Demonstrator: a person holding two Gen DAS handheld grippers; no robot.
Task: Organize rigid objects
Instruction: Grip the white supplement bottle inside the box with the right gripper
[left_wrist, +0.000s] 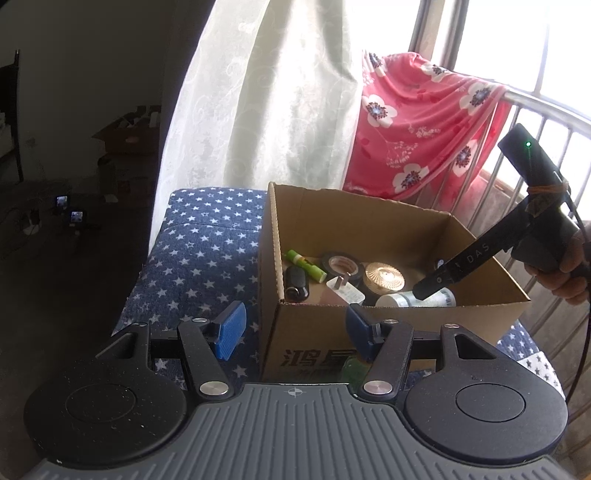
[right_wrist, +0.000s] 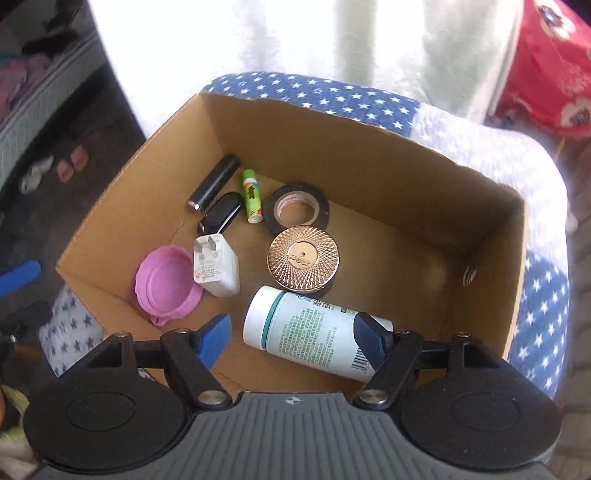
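The right gripper (right_wrist: 291, 341) hangs above the cardboard box (right_wrist: 369, 147), pointing steeply down into it with its blue pads spread and nothing pinched between them. A white bottle (right_wrist: 306, 328) lies on its side on the box floor just beneath; the right-hand pad overlaps it in the wrist view, but the bottle rests flat on the cardboard and looks let go rather than held. Further into the box from the bottle sit a gold round case (right_wrist: 304, 258), a black tape roll (right_wrist: 297, 210), a green tube (right_wrist: 252, 201), a black key fob (right_wrist: 221, 214), a dark cylinder (right_wrist: 213, 182), a white charger plug (right_wrist: 214, 266) and a pink lid (right_wrist: 168, 286), all loose on the floor. A small round thing leans against the box's right-hand wall, too small to name. The left gripper (left_wrist: 295, 328) waits outside the box at its near corner, jaws parted and empty, with the box front showing between its pads. The box stands on a star-patterned cover (left_wrist: 207, 236). Judging by this, most of the sorting seems done: many rigid items are already inside, and no stray item shows on the cover beside the box, though little of the surroundings is in view, so more may remain.
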